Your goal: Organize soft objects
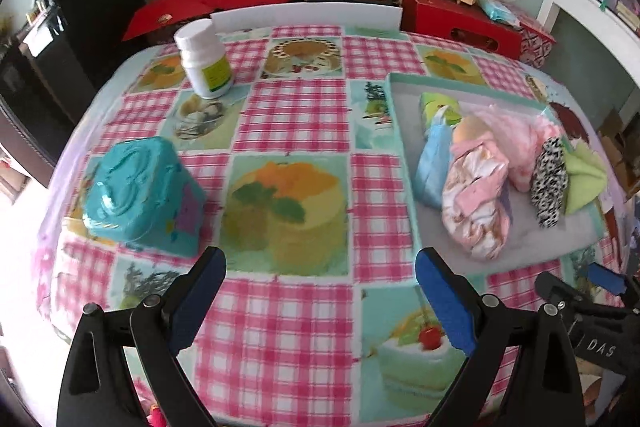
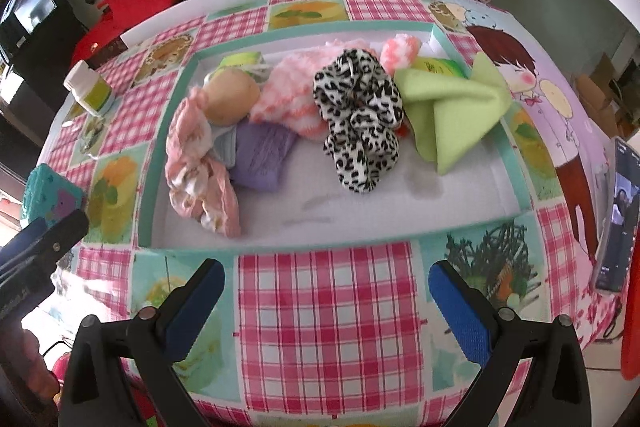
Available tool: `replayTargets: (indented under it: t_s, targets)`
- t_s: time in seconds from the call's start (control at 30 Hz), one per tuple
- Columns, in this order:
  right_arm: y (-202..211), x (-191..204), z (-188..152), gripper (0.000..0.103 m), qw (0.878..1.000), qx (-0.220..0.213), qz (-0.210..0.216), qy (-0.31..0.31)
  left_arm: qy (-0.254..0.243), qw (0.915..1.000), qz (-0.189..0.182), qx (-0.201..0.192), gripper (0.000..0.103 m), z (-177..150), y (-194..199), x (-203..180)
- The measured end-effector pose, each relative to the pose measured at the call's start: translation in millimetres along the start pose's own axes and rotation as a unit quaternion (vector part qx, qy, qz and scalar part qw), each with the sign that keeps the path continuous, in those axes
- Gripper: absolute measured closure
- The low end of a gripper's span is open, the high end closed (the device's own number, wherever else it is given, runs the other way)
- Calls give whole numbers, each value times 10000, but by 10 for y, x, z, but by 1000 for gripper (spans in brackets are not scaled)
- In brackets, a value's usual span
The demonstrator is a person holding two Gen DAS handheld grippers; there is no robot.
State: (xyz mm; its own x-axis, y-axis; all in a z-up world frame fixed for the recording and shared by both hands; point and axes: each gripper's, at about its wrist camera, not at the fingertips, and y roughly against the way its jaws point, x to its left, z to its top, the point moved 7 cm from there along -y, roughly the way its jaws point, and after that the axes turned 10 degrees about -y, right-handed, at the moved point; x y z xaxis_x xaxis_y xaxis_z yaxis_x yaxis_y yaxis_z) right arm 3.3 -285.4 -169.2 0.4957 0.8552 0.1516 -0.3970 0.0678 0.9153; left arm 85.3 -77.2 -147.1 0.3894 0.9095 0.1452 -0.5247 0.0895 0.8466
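Both the left gripper (image 1: 320, 267) and the right gripper (image 2: 326, 279) hang spread and empty over the table's near edge. All soft items already lie in the tray (image 2: 516, 163); the leopard scrunchie (image 2: 360, 123) sits mid-tray, best pinched from above.

One tray (image 2: 144, 211), one bottle (image 1: 206, 61), one teal box (image 1: 140, 195).

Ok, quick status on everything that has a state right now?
left gripper: open, empty
right gripper: open, empty
tray: holding soft items
leopard scrunchie: in tray
green cloth: folded, in tray
white bottle: capped, upright
teal tin: closed
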Motion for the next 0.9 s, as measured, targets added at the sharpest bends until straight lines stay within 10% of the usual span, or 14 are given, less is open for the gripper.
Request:
replayTargets:
  t_s: [0.9]
  targets:
    - [30, 88, -50, 0, 9991, -401, -30, 126, 211, 9995, 103, 195, 7, -338, -126, 175]
